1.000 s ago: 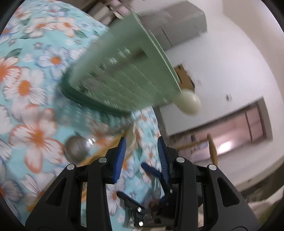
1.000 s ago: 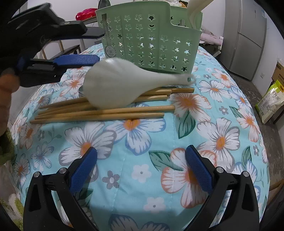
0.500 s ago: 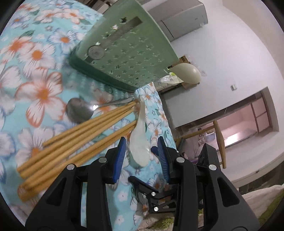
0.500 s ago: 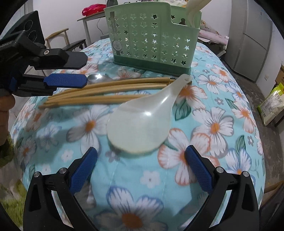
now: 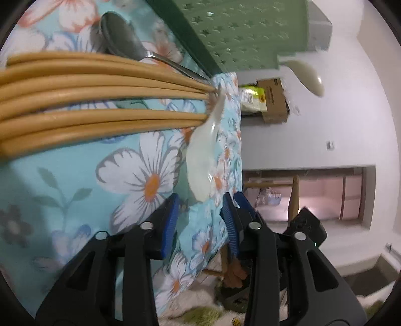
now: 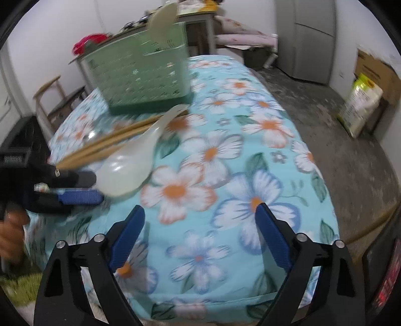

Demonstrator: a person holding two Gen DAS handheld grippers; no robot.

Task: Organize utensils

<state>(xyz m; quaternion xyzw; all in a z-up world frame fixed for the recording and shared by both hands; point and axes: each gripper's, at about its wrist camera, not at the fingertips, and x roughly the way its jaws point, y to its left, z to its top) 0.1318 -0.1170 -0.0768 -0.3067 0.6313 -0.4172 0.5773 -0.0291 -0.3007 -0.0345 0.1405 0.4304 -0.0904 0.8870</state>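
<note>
Fingers of the left gripper (image 5: 200,220), narrowly parted and empty, flank the white rice paddle (image 5: 204,153) lying beside wooden chopsticks (image 5: 100,100), green basket (image 6: 140,75) beyond; right gripper (image 6: 200,235) gapes wide, empty, above floral cloth (image 6: 225,163).

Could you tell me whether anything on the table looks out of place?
Yes. The white rice paddle, the wooden chopsticks and a metal spoon lie loose on the floral tablecloth, while the green utensil basket behind them holds only another paddle.
</note>
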